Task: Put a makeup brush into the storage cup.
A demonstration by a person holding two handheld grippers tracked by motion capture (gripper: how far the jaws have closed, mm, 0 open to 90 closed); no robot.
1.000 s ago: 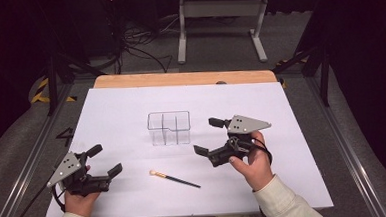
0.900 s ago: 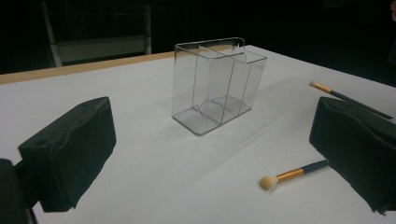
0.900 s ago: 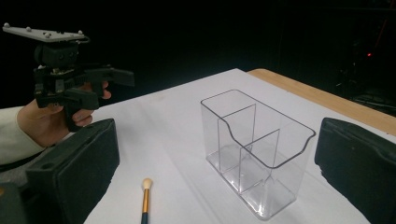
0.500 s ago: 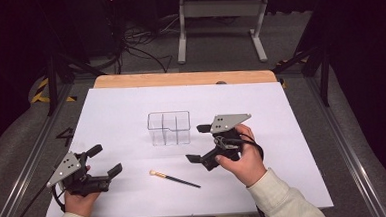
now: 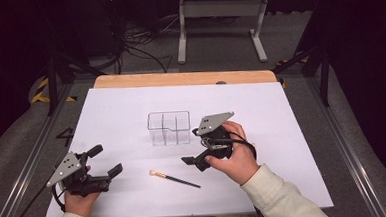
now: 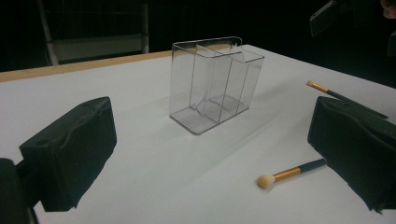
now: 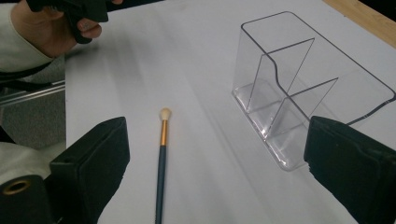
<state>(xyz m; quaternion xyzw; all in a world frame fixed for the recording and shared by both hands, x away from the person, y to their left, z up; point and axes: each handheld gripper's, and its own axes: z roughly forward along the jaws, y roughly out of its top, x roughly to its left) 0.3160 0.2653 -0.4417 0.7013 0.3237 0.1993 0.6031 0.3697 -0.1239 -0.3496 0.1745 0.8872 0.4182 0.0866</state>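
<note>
A clear three-compartment organizer (image 5: 169, 128) (image 6: 215, 84) (image 7: 303, 93) stands upright mid-table. In front of it a makeup brush (image 5: 174, 178) (image 6: 289, 173) (image 7: 162, 154) with a dark handle, gold ferrule and pale tip lies flat. My right gripper (image 5: 192, 146) (image 7: 215, 163) hovers just right of the organizer, aimed left and down at the brush. Its jaws stand wide and have just been closing a little, and nothing is held between them. My left gripper (image 5: 106, 159) (image 6: 217, 149) rests open at the front left, pointing toward the organizer and empty.
A white sheet (image 5: 281, 114) covers the table, and a wooden strip (image 5: 179, 79) runs along the far edge. Metal rails (image 5: 28, 162) run along both sides. Beyond the table are a stand's legs (image 5: 216, 9) and cables on the floor.
My right gripper has moved left across the table, from right of the organizer to close beside it above the brush's handle end. The left gripper, organizer and brush have stayed put.
</note>
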